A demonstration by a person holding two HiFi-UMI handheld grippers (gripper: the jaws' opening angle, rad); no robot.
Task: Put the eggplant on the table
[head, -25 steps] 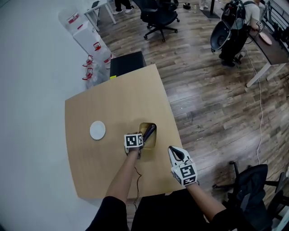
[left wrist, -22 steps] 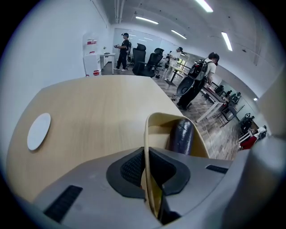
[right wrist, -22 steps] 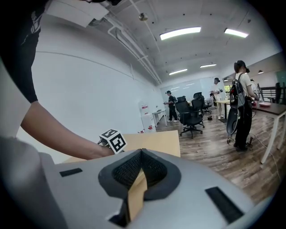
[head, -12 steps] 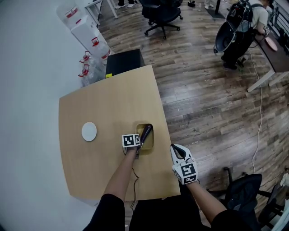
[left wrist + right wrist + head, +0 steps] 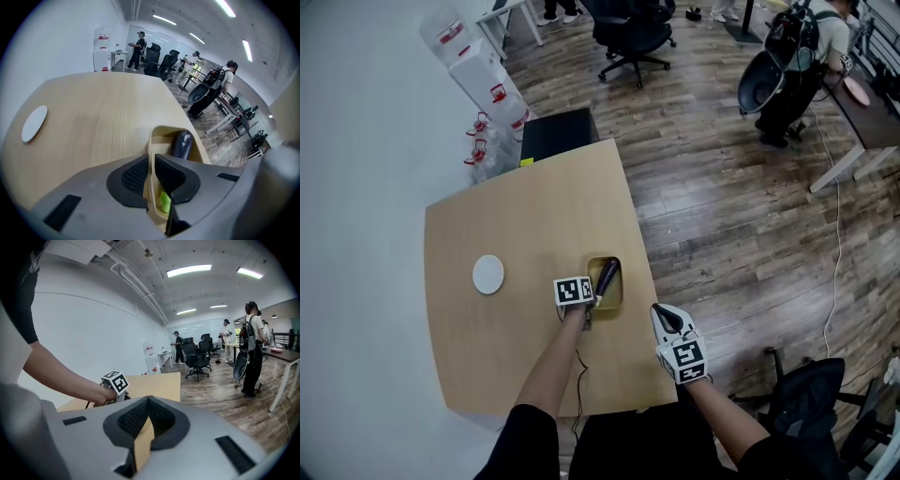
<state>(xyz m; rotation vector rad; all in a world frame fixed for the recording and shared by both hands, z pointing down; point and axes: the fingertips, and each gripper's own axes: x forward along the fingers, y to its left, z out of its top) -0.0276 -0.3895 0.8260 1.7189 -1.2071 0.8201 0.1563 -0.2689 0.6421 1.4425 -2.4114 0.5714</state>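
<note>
Dragged the tray point(image 5: 606, 259), eggplant point(image 5: 607, 277) lying inside, a touch nearer the table's point(image 5: 525, 206) right edge and farther from the white disc point(image 5: 488, 275). Did so with the left gripper point(image 5: 151, 164) pinched on the near-left rim. Made most of that shift early; hardly any in the last half second. Hard to separate from head-camera drift.

Bright, even light from ceiling strips point(image 5: 189, 271); soft shadows; gripper views fisheye-warped (black corners)
</note>
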